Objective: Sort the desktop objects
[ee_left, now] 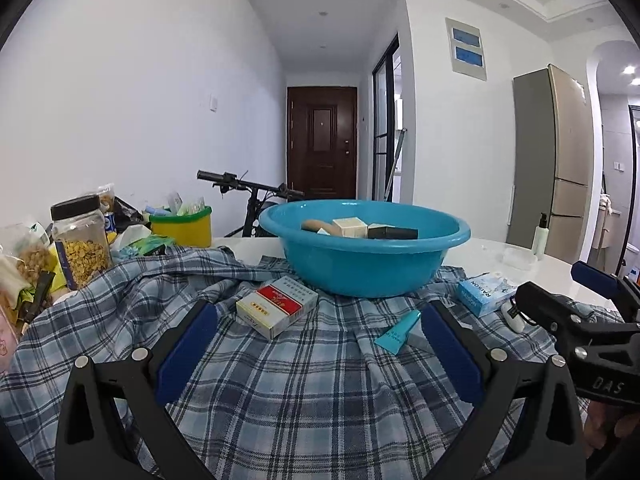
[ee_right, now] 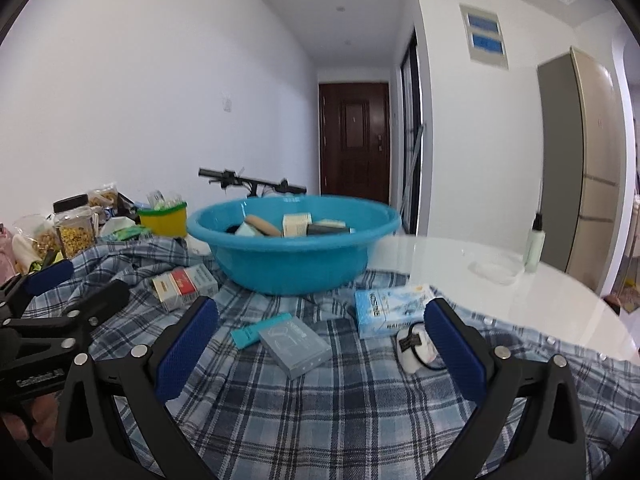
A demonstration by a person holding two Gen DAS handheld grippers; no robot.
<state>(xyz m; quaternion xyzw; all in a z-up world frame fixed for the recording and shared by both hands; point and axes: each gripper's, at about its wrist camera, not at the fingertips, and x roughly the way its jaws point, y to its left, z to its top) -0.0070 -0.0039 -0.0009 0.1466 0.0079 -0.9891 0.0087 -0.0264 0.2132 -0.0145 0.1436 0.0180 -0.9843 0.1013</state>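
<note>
A blue basin [ee_left: 360,268] [ee_right: 288,264] stands on a plaid cloth [ee_left: 304,400] [ee_right: 340,412] and holds several small boxes. In front of it lie a red-and-white box [ee_left: 276,306] [ee_right: 182,284], a teal tube [ee_left: 398,330] [ee_right: 256,330], a grey box [ee_right: 296,346], a light blue carton [ee_left: 486,290] [ee_right: 394,308] and a small white object [ee_left: 514,314] [ee_right: 414,350]. My left gripper [ee_left: 320,348] is open above the cloth, empty. My right gripper [ee_right: 322,340] is open over the grey box, not touching it.
A jar of yellow snacks [ee_left: 82,242] [ee_right: 76,228], snack bags and a yellow tub [ee_left: 182,226] [ee_right: 164,220] crowd the left. A pump bottle [ee_left: 540,236] [ee_right: 534,246] stands on the white table [ee_right: 500,280] at right. A bicycle handlebar [ee_left: 248,184] sits behind.
</note>
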